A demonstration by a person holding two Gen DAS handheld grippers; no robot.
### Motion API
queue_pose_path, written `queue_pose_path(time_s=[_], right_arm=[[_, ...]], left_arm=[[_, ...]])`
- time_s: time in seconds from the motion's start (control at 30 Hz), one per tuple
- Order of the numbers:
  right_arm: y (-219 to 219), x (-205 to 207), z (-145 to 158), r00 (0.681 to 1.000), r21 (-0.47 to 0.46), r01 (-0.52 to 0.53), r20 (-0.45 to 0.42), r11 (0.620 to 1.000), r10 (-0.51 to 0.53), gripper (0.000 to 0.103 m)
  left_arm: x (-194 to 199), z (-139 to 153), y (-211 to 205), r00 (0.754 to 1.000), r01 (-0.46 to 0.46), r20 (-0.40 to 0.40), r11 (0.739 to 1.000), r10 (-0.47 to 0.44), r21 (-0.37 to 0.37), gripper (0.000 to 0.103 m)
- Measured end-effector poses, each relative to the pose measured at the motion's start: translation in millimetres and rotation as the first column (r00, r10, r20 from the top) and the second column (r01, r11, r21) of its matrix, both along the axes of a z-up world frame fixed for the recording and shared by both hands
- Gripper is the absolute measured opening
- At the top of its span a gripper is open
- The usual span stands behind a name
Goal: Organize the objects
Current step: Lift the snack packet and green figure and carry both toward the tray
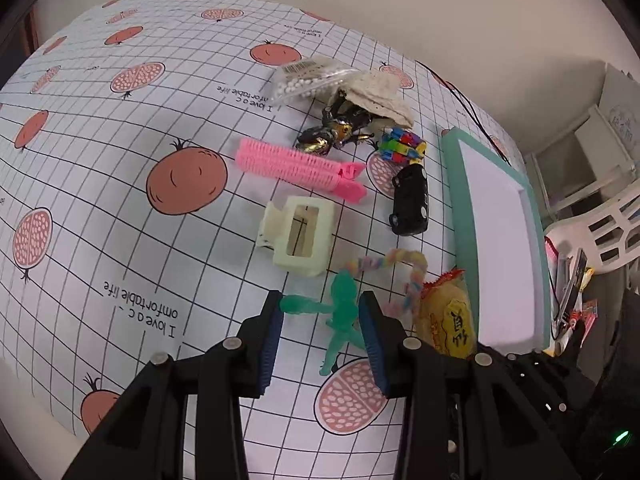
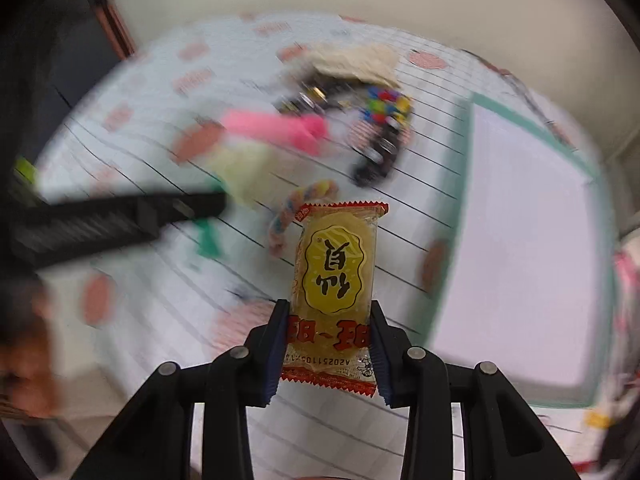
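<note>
A translucent green toy figure [image 1: 342, 312] lies low over the patterned tablecloth [image 1: 120, 200]. My left gripper [image 1: 320, 300] is shut on it, one pad on its outstretched arm and the other against its body. My right gripper [image 2: 329, 308] is shut on a yellow snack packet [image 2: 334, 268] with red crimped ends, held upright above the table; the packet [image 1: 448, 316] also shows in the left wrist view just right of the figure. The right wrist view is blurred, and the left gripper appears there as a dark bar [image 2: 120, 220].
A teal-rimmed white tray [image 1: 456, 184] lies at the right. On the cloth are a pink hair roller [image 1: 296, 164], cream claw clip [image 1: 300, 236], black toy car [image 1: 410, 200], colourful block toy [image 1: 402, 144], beetle toy [image 1: 332, 128], bead bag [image 1: 308, 76] and pastel twisted cord [image 1: 400, 264].
</note>
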State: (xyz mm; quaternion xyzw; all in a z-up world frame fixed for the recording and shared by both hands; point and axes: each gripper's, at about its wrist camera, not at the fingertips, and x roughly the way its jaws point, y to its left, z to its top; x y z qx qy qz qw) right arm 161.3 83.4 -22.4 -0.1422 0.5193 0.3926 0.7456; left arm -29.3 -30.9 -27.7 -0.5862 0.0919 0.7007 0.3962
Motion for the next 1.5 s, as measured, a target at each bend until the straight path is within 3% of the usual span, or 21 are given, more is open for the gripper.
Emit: queue_pose_path(time_s=[0.07, 0.1, 0.2, 0.3, 0.43, 0.67, 1.03, 1.13, 1.3, 1.5], right_arm=[[3, -4, 8, 0.996, -0.029, -0.014, 0.085, 0.999, 0.016, 0.04], [4, -4, 7, 0.996, -0.047, -0.011, 0.087, 0.999, 0.015, 0.04], [8, -3, -18, 0.995, -0.226, 0.008, 0.1, 0.974, 0.015, 0.04], [-1, 4, -27, 1.0, -0.201, 0.029, 0.009, 0.979, -0.028, 0.04], [-4, 8, -15, 0.999, -0.174, 0.041, 0.031, 0.984, -0.036, 0.04], [-8, 8, -39, 0.998, -0.261, -0.002, -0.067, 0.965, -0.017, 0.039], [-2, -11, -30, 0.982, -0.189, -0.118, -0.167, 0.975, 0.086, 0.039], [-2, -13, -20, 0.985, -0.145, -0.117, -0.144, 0.982, 0.096, 0.039], [-11, -1, 6, 0.998, -0.037, -0.023, -0.056, 0.999, 0.02, 0.039], [-24, 24, 23, 0.988, -0.004, 0.148, 0.056, 0.989, -0.147, 0.039]], left_arm=[[-2, 1, -1, 1.0, -0.005, 0.005, 1.0, 0.005, 0.011, 0.04], [-2, 2, -2, 1.0, -0.011, 0.0, 1.0, 0.011, 0.014, 0.04], [-5, 3, -3, 1.0, -0.016, -0.008, 1.0, 0.016, 0.009, 0.04], [-5, 0, -5, 1.0, -0.016, 0.002, 1.0, 0.016, -0.001, 0.04], [-5, 1, -3, 1.0, -0.007, -0.006, 1.0, 0.007, -0.003, 0.04], [-6, -2, -5, 1.0, 0.011, -0.005, 0.999, -0.011, -0.034, 0.04], [-5, -5, -6, 0.999, 0.035, -0.006, 0.998, -0.035, -0.044, 0.04], [-4, -4, -6, 0.999, 0.037, -0.003, 0.998, -0.037, -0.042, 0.04], [-2, 4, -6, 0.999, 0.035, -0.031, 0.999, -0.036, -0.017, 0.04], [8, 16, 2, 0.995, 0.062, -0.074, 0.998, -0.061, 0.015, 0.04]])
